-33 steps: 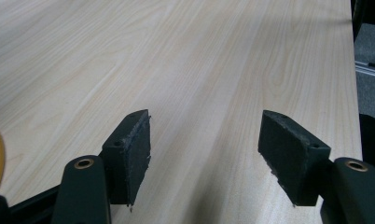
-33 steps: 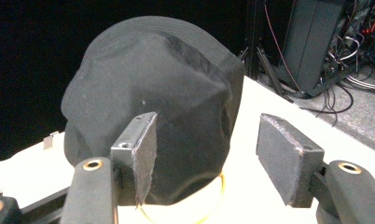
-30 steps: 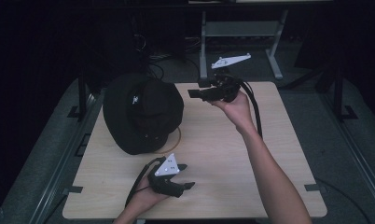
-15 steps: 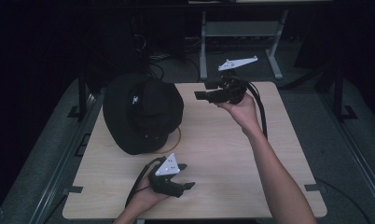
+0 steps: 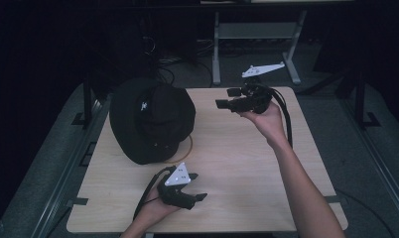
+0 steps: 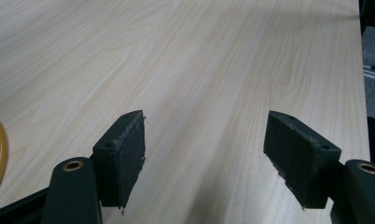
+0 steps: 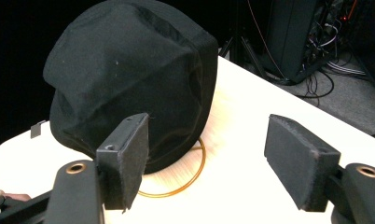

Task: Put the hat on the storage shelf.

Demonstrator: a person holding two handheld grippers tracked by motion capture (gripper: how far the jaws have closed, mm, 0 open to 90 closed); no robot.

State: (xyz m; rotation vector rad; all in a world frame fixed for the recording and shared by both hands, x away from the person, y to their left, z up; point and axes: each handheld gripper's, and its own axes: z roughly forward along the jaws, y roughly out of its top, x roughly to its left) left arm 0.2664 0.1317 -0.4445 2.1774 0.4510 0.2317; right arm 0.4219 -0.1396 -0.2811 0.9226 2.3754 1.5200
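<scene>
High view, hat: a black hat [image 5: 153,119] sits crown-up at centre left of the frame on the wooden table [image 5: 247,163], covering most of a thin yellow ring [image 5: 187,148] that peeks out at its lower right edge.
High view, right gripper: the right gripper [image 5: 227,98] is held up at upper centre, well apart from the hat, aimed left at it, I'd say lining up for a grab.
High view, left gripper: the left gripper [image 5: 198,187] waits low at bottom centre, pointing right, likely kept out of the way.
Left gripper view: the jaws stand wide apart and have just been opening, with bare wood between them; a curve of the ring shows at the left edge.
Right gripper view: the jaws are spread and have just been opening, nothing between them; the hat fills the upper left, the ring beneath it.
</scene>
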